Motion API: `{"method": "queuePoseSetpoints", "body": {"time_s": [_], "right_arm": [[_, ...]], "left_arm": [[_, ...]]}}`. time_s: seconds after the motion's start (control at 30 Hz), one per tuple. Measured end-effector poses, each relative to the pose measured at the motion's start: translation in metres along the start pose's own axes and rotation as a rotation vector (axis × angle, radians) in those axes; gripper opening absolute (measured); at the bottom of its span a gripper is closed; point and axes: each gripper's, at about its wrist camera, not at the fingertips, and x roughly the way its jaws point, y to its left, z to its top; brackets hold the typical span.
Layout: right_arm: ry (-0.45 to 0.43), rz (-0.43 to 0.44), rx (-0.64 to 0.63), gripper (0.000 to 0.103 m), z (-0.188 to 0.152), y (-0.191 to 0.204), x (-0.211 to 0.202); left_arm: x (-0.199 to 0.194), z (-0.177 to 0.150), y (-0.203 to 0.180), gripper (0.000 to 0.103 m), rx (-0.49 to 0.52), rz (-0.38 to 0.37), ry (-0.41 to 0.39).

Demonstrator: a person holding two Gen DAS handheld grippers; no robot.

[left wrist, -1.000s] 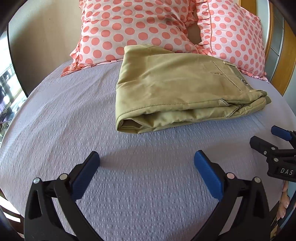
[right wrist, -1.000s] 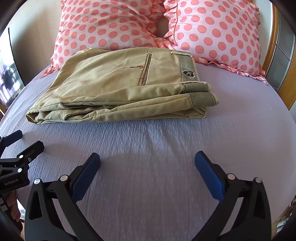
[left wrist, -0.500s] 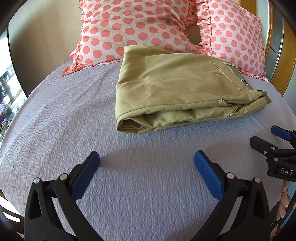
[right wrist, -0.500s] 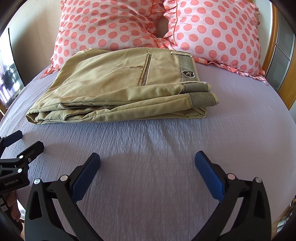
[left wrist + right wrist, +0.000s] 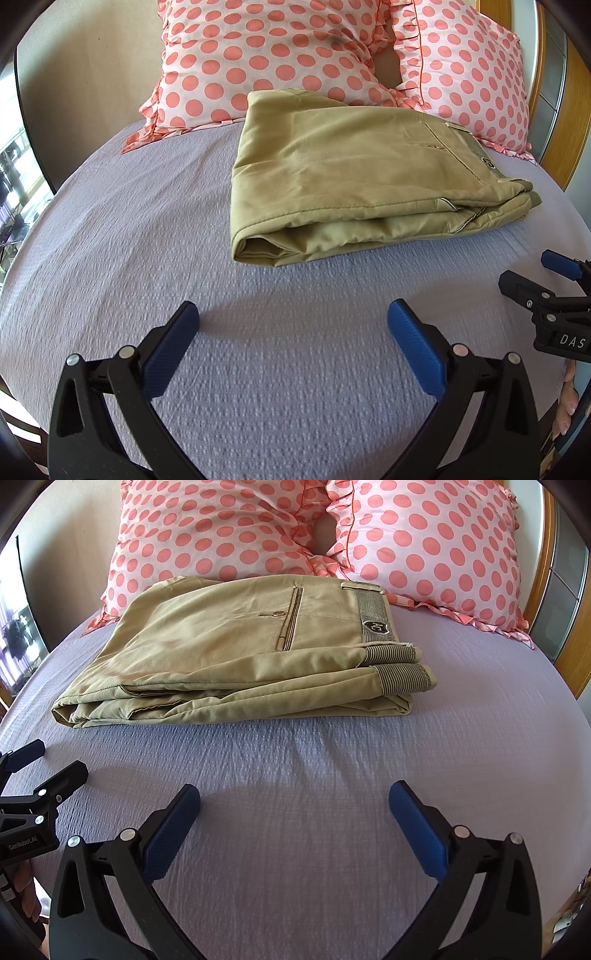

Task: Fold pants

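Note:
Khaki pants (image 5: 351,177) lie folded in a flat stack on the lilac bed sheet, the striped waistband at the right end; they also show in the right wrist view (image 5: 236,653). My left gripper (image 5: 293,321) is open and empty, hovering over bare sheet in front of the pants' left folded end. My right gripper (image 5: 294,803) is open and empty, in front of the pants' waistband end. Each gripper shows at the edge of the other's view: the right one (image 5: 532,273) and the left one (image 5: 55,764). Neither touches the pants.
Two pink polka-dot pillows (image 5: 221,528) (image 5: 436,542) lean against the wall behind the pants. The lilac sheet (image 5: 110,229) covers the whole bed. A wooden frame (image 5: 576,642) stands at the right edge.

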Motion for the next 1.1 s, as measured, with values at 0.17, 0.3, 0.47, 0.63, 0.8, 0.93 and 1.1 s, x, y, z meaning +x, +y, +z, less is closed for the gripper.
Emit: {"method": "queuePoseSetpoints", "body": {"time_s": [0.17, 0.3, 0.47, 0.63, 0.8, 0.93, 1.1], "right_arm": [[0.0, 0.0, 0.0, 0.102, 0.0, 0.0002, 0.0], [0.0, 0.0, 0.0, 0.102, 0.0, 0.0001, 0.0001], [0.0, 0.0, 0.0, 0.102, 0.0, 0.0, 0.0001], [0.0, 0.0, 0.0, 0.102, 0.0, 0.0001, 0.0], [0.0, 0.0, 0.0, 0.102, 0.0, 0.0002, 0.0], [0.0, 0.0, 0.0, 0.102, 0.0, 0.0003, 0.0], [0.0, 0.0, 0.0, 0.102, 0.0, 0.0003, 0.0]], "left_arm": [[0.0001, 0.0001, 0.0, 0.101, -0.001, 0.0, 0.001], [0.0005, -0.0001, -0.0006, 0.101, -0.001, 0.0, 0.004], [0.0014, 0.0006, 0.0, 0.101, 0.0, -0.001, 0.013], [0.0016, 0.0008, -0.0002, 0.101, -0.001, -0.001, 0.014], [0.0027, 0.0013, 0.0008, 0.101, -0.001, -0.002, 0.017], [0.0029, 0.0012, 0.0007, 0.101, -0.001, -0.002, 0.017], [0.0029, 0.001, 0.0008, 0.101, -0.001, -0.003, 0.019]]}}
